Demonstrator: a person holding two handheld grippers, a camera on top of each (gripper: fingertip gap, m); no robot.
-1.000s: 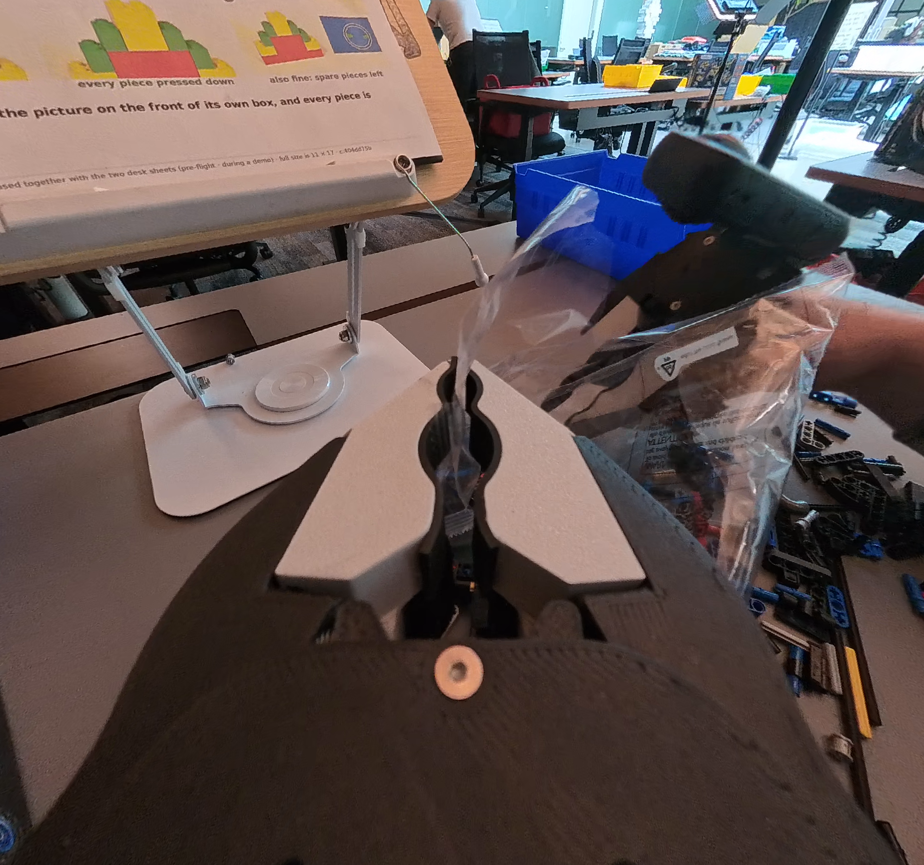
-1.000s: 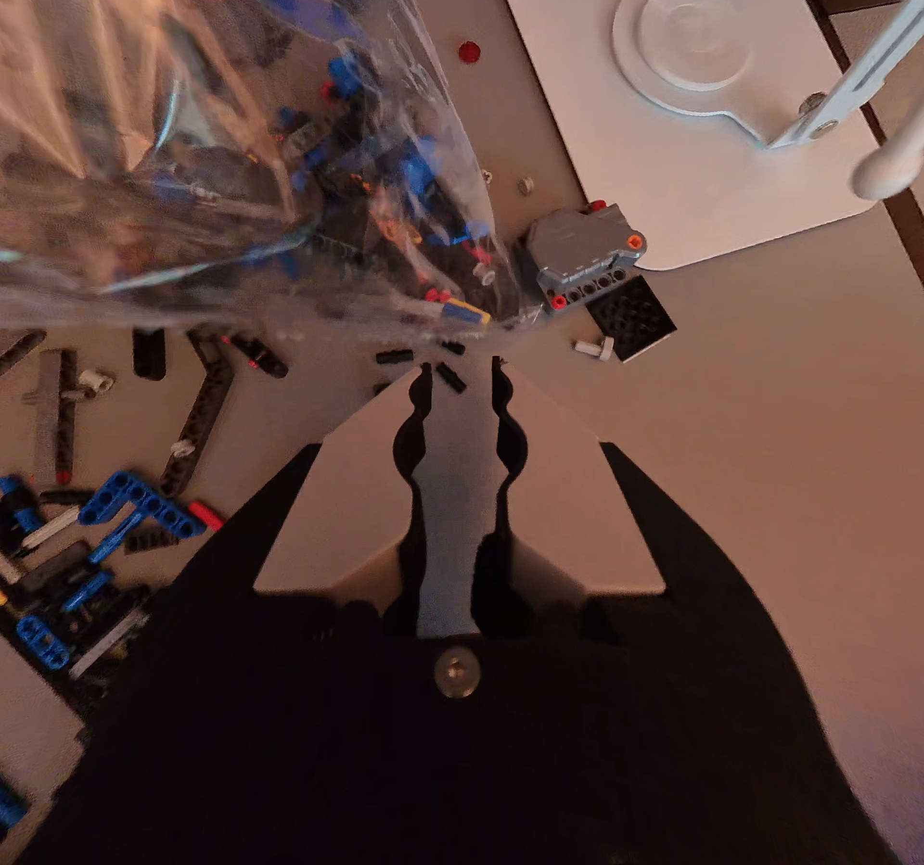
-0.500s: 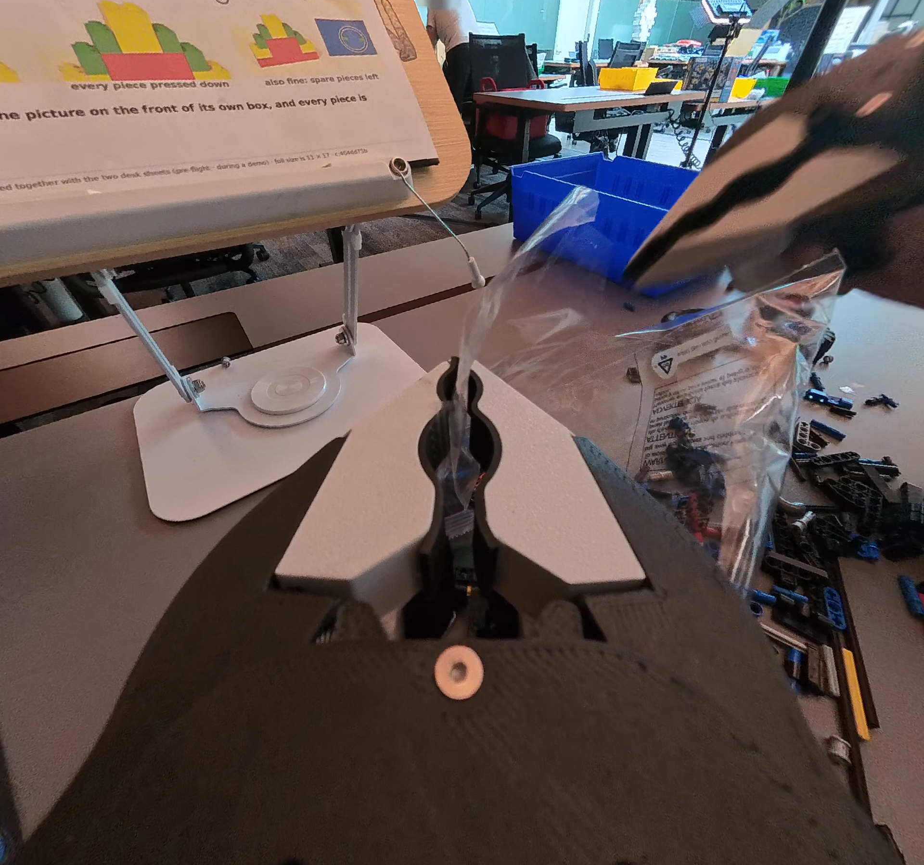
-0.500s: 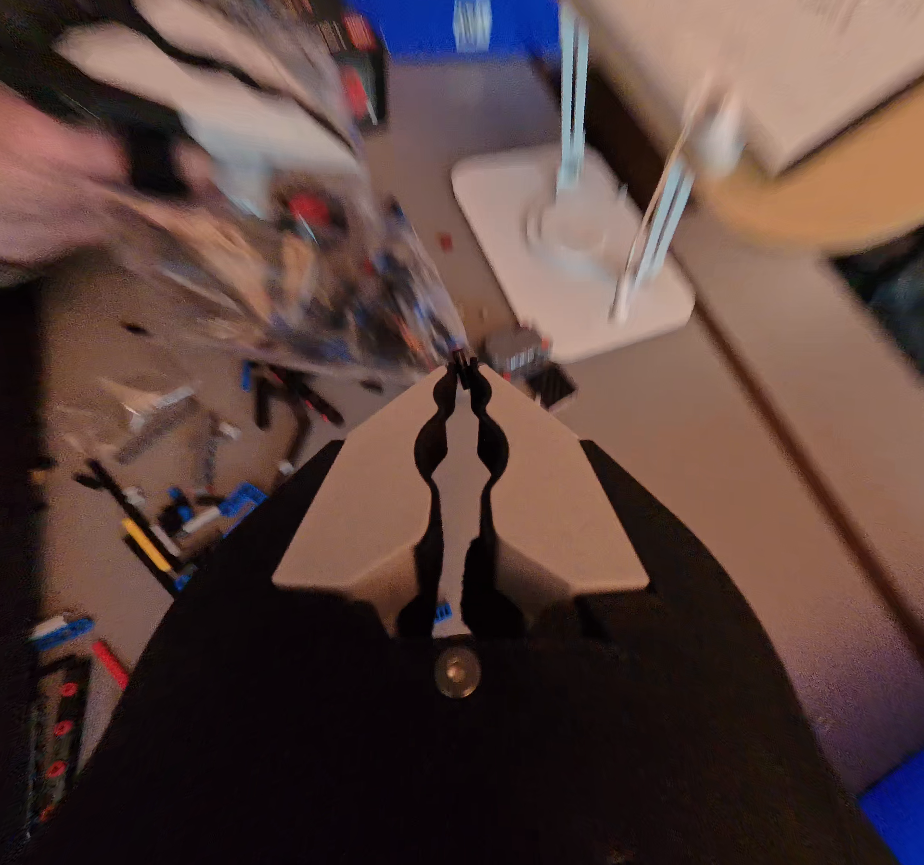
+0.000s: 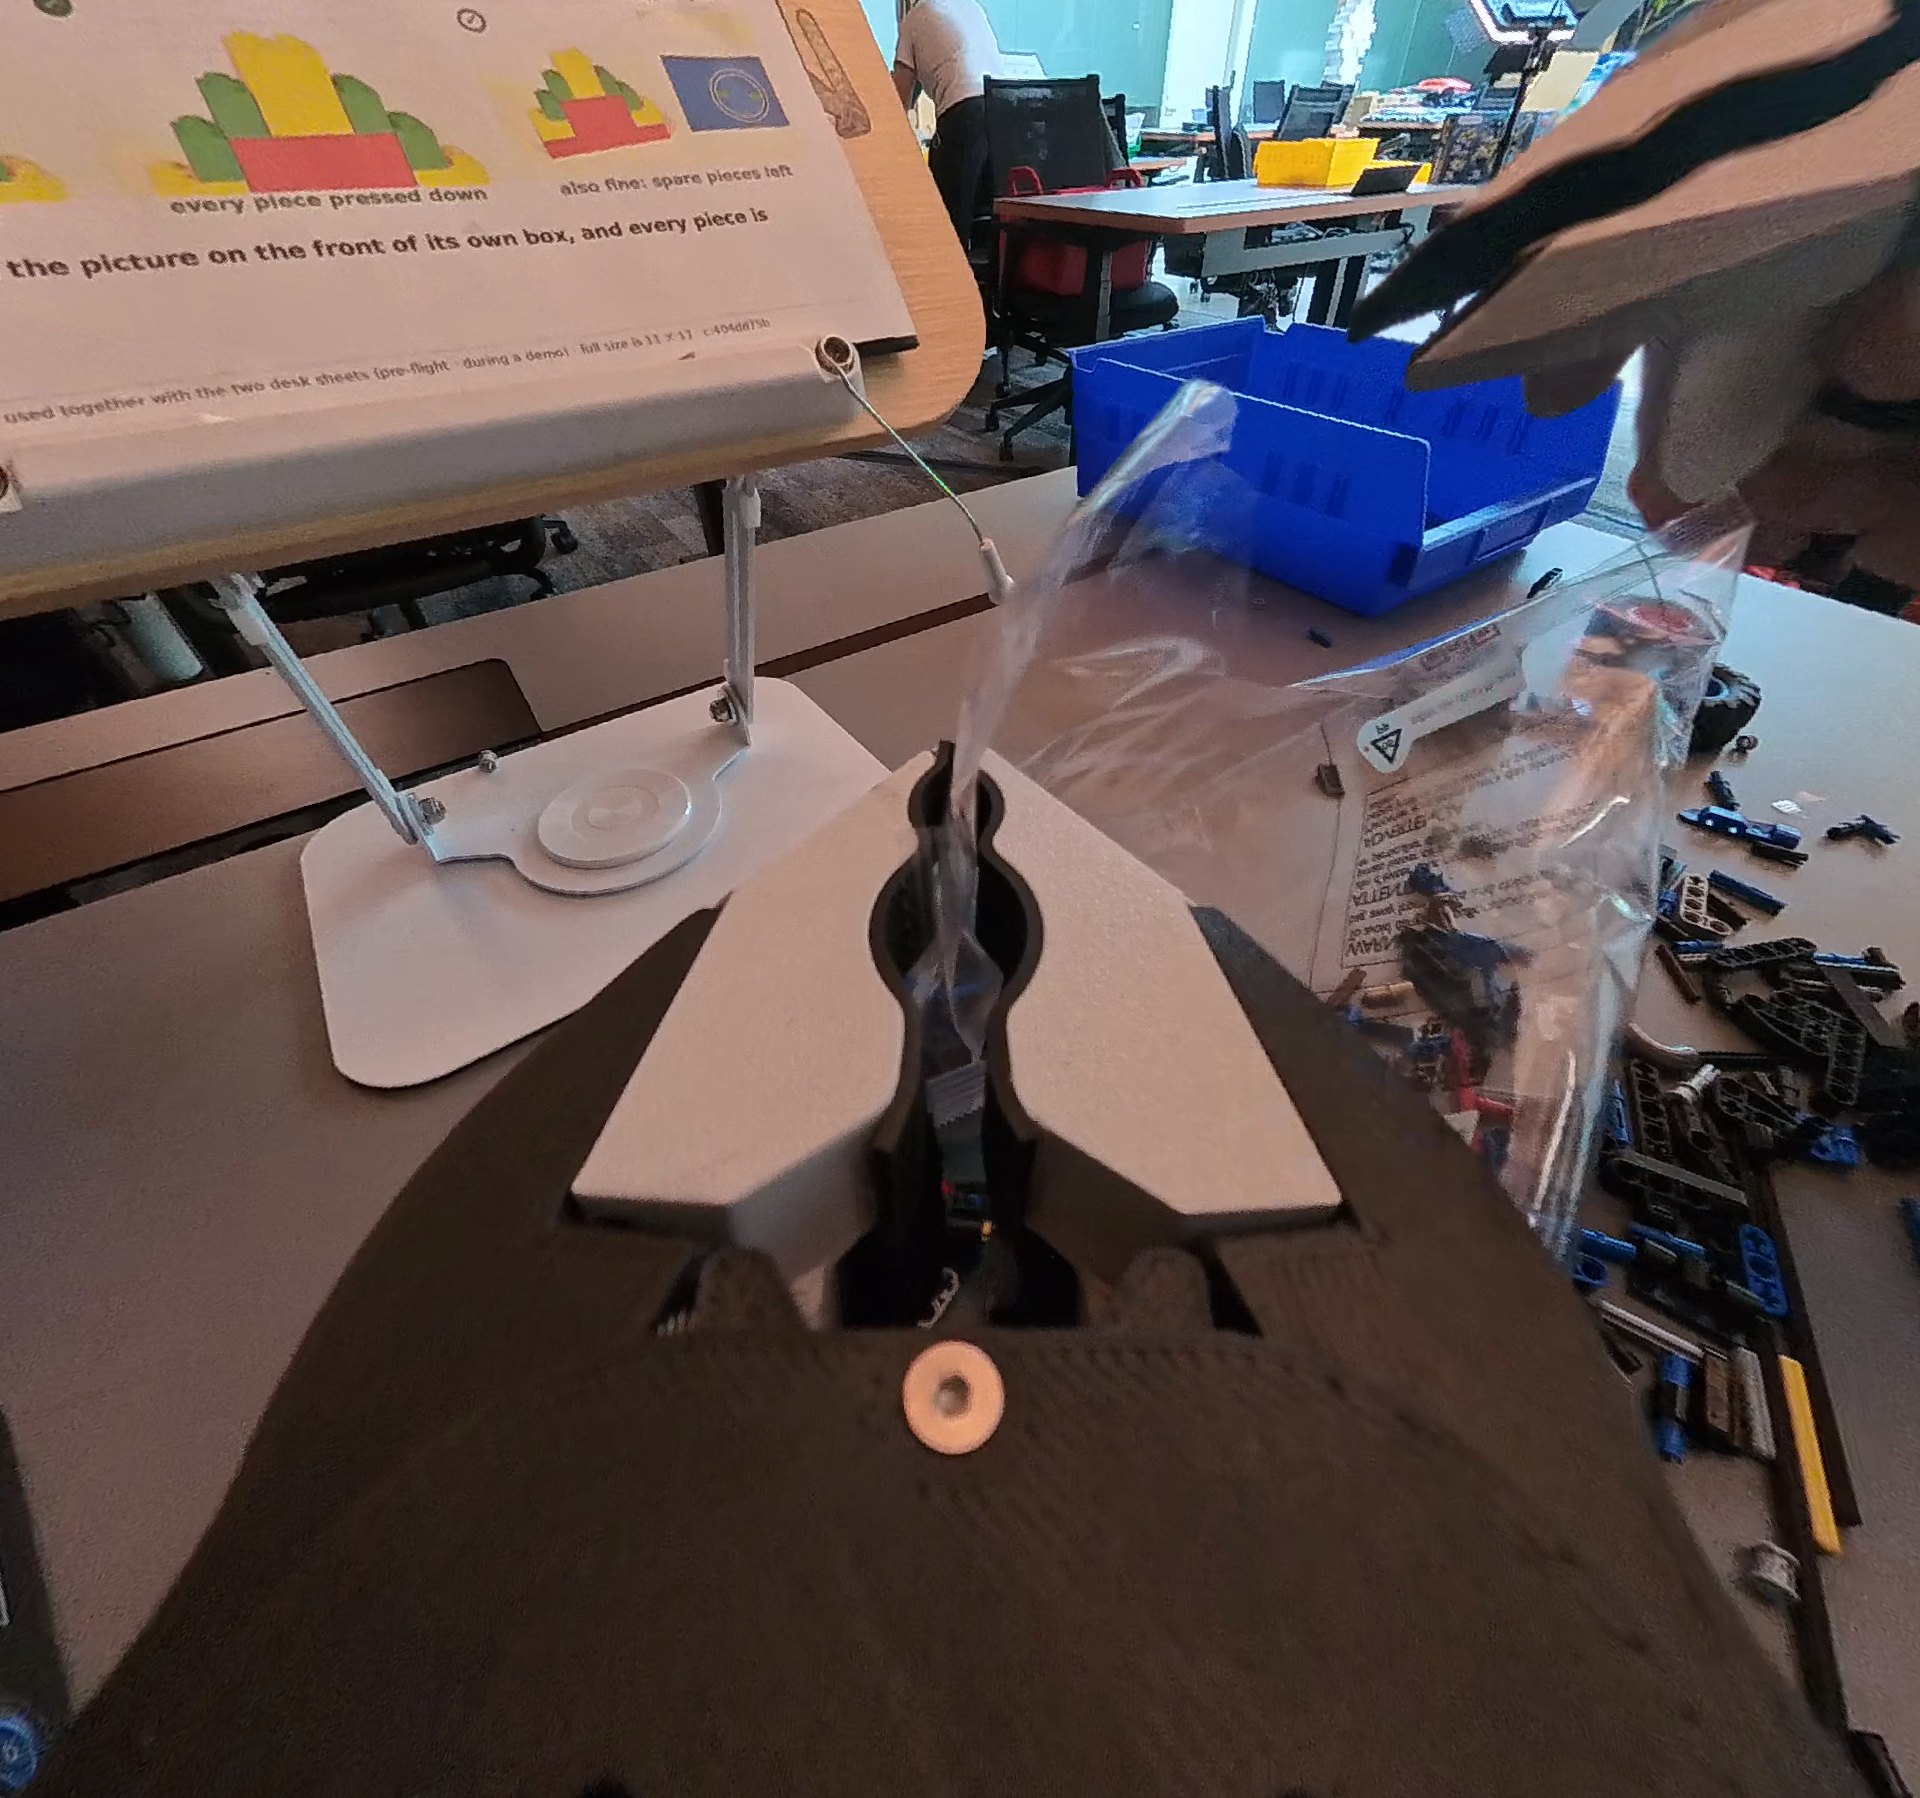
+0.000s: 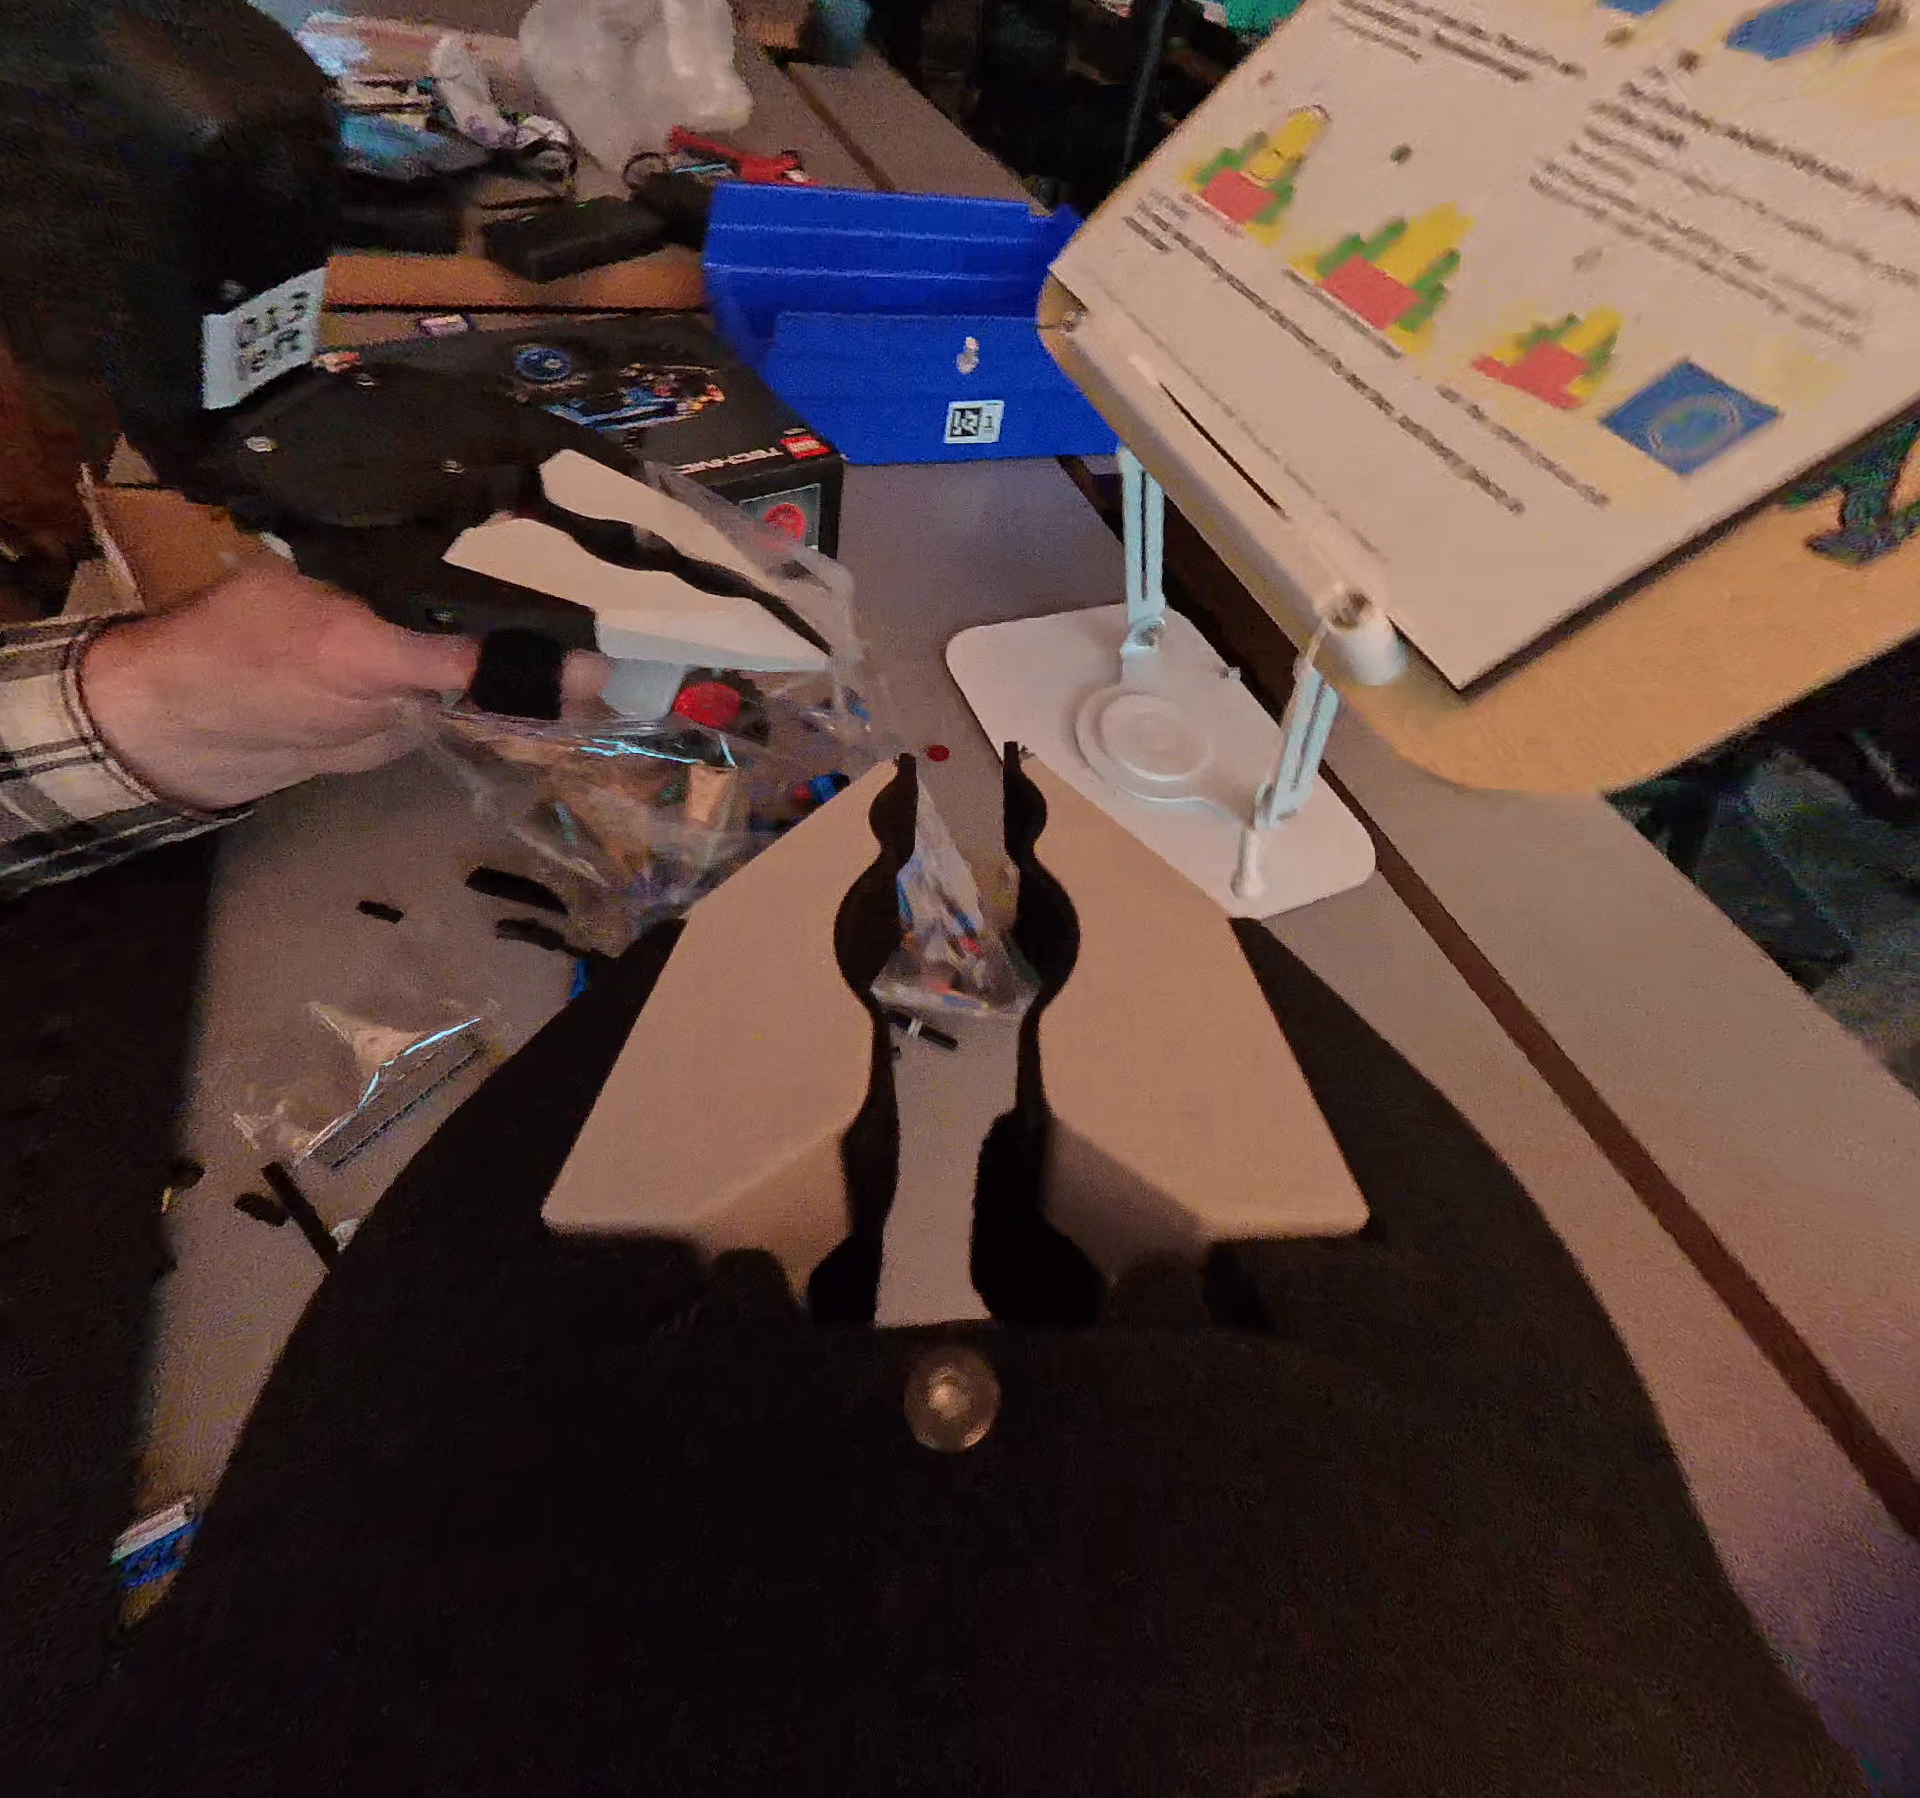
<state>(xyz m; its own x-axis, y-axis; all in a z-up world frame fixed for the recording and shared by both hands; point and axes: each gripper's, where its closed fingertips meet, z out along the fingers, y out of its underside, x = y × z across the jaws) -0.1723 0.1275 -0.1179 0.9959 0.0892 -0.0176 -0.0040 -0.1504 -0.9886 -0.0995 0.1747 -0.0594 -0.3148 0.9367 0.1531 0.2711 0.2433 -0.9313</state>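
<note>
While the left gripper (image 5: 951, 774) is clamping its jaws together on one corner of a clear bag (image 5: 1403, 813), the rest of the film is hanging out to its right, above the table (image 5: 187, 1073). The right gripper (image 6: 958, 761) is hovering higher up, over the bag's far edge, with its jaws standing apart. A tip of the bag is showing in the gap between them in the right wrist view, but whether it is touching either finger cannot be told. In the left wrist view the fingers of the hand (image 5: 1725, 439) under that gripper are sitting right at the bag's upper corner.

As a judgement, the film is thin and slippery and its load is pulling on that one corner. The pinch is therefore looking best kept deep between the pads, with the bag level enough that nothing is sliding toward its open edge.

The bag is carrying small building pieces, mostly black and blue with some red, gathered low in it, and a red round part is lying near its top. More pieces (image 5: 1766, 1021) of the same kind are lying loose on the table just beside and under it. A blue bin (image 5: 1351, 501) is standing behind the bag. Only its divider is showing inside, and the rest of its interior is hidden. A black box (image 6: 727, 439) is sitting near the bin, and a small torn bag (image 6: 384, 1073) is lying flat on the table. A white stand (image 5: 468, 917) is holding a printed sheet to the left.
</note>
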